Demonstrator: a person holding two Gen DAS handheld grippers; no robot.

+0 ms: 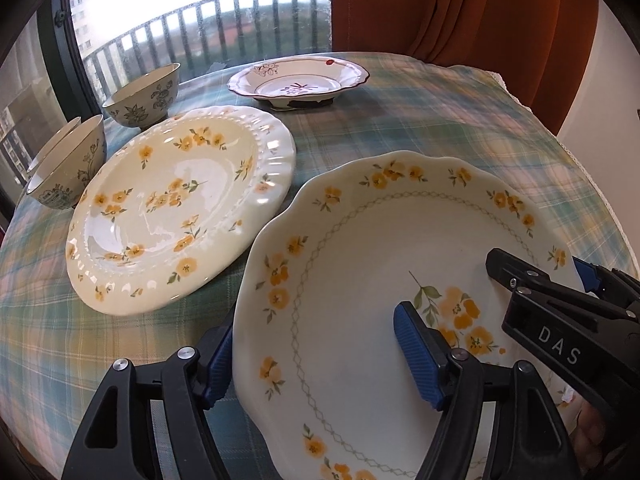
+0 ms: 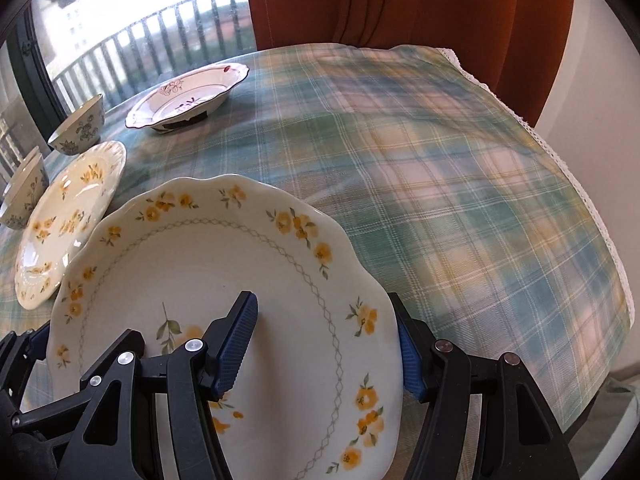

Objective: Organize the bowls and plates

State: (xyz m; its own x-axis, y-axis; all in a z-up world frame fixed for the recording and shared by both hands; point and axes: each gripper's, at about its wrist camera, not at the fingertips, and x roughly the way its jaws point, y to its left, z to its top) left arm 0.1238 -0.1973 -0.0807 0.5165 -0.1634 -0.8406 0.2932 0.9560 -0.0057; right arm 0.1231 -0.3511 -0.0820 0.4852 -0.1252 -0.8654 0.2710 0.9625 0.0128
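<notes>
Both the left gripper and right gripper straddle opposite rims of the scalloped plate, jaws half-open, apparently gripping; glazed ceramic is likely slippery, rigid, breakable.

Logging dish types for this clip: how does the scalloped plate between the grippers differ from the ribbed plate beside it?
The scalloped plate has a wavy rim and a grey diamond-chain ring; the ribbed plate has a fluted, glossy rim and no ring. The scalloped plate has both grippers' fingers straddling its edges; the ribbed plate lies untouched. Both are cream with orange flowers.

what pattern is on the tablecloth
A plaid of green, blue, pink and yellow on the tablecloth, clearest in the right wrist view.
</notes>
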